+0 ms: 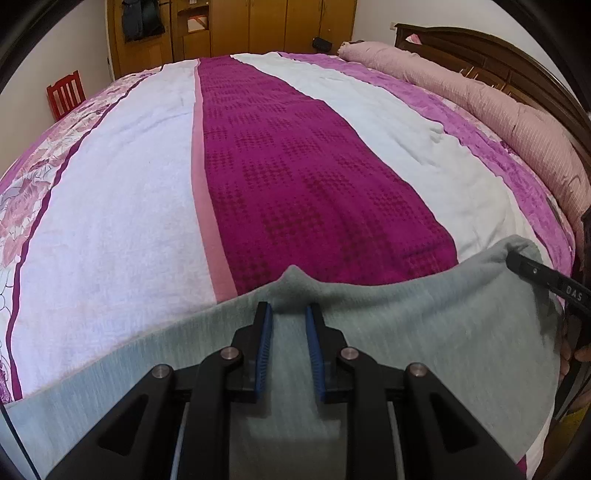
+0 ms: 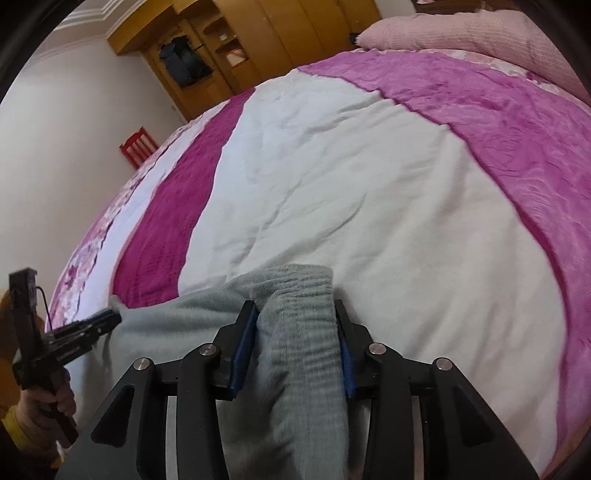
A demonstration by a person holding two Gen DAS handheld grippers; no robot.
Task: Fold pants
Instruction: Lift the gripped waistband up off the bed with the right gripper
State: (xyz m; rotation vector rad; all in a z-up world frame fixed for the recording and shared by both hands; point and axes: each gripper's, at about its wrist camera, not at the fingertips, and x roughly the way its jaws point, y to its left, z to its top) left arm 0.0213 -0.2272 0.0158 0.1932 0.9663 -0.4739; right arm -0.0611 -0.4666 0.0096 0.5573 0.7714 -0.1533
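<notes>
The grey pants (image 1: pixel 424 332) hang stretched between both grippers above the near edge of the bed. My left gripper (image 1: pixel 289 314) is shut on a pinch of the grey fabric, which peaks up between its blue pads. My right gripper (image 2: pixel 295 314) is shut on the bunched elastic waistband (image 2: pixel 303 332) of the pants (image 2: pixel 177 321). The right gripper also shows at the right edge of the left wrist view (image 1: pixel 517 258), clamped on the cloth's corner. The left gripper shows at the left of the right wrist view (image 2: pixel 110 317), gripping the other corner.
A bed with a white, magenta and pink striped blanket (image 1: pixel 295 166) fills both views. A rolled pink quilt (image 1: pixel 498 122) lies along the wooden headboard (image 1: pixel 517 62). A wooden wardrobe (image 1: pixel 258 26) and a red chair (image 1: pixel 66 94) stand beyond the bed.
</notes>
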